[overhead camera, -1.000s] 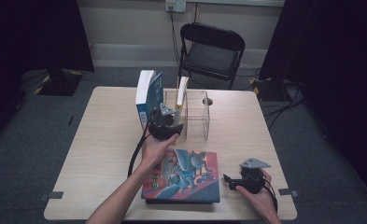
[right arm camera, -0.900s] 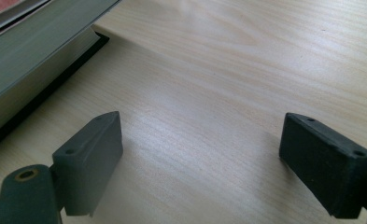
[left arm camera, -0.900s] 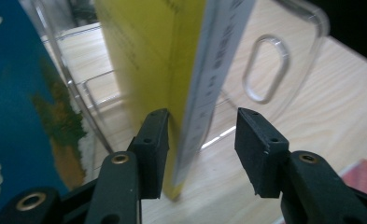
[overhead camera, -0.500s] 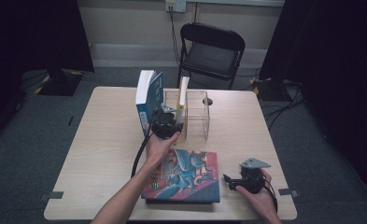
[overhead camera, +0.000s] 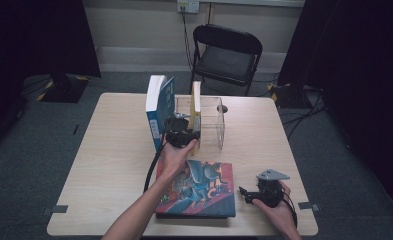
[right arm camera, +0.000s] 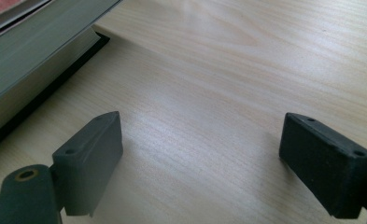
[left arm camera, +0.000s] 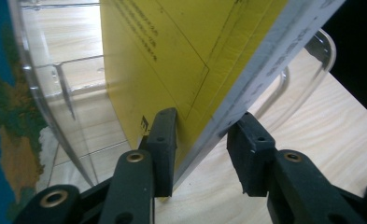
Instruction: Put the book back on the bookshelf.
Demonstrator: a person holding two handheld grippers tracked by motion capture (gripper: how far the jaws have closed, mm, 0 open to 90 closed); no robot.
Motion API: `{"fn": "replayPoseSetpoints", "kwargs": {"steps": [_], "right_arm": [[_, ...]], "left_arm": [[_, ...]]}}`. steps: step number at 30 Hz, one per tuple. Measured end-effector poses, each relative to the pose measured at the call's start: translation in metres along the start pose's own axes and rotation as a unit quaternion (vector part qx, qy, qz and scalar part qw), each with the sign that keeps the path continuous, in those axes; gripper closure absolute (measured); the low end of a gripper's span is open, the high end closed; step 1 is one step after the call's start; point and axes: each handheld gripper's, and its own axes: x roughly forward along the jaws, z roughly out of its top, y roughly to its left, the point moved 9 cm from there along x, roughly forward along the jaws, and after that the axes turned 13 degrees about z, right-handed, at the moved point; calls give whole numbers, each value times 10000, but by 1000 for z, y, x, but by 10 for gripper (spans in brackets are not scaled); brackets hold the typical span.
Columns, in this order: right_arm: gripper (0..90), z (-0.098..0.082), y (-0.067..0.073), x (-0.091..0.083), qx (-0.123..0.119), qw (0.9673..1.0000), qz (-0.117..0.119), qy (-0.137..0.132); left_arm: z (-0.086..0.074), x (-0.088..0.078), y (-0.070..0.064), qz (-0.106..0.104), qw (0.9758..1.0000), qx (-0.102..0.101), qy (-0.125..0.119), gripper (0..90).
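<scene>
Left gripper clamps one yellow book; three books total.

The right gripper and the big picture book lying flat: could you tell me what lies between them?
Nothing: in the right gripper view, bare table runs from the open right gripper to the picture book.

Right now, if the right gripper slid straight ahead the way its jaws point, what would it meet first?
Probably the thick book with the colourful illustrated cover lying flat on the pale wooden table. The open right gripper points at its side; bare tabletop lies between.
</scene>
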Motion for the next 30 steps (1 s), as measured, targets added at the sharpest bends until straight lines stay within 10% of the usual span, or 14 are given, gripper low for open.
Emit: {"fn": "replayPoseSetpoints", "kwargs": {"steps": [17, 30], "right_arm": [[134, 0, 0, 0, 0, 10000, 0, 1], [191, 2, 4, -1, 72, 9998, 46, 167]], "left_arm": [[-8, -24, 2, -310, 9984, 447, -165, 501], [-41, -42, 34, -329, 9969, 712, -100, 632]]}}
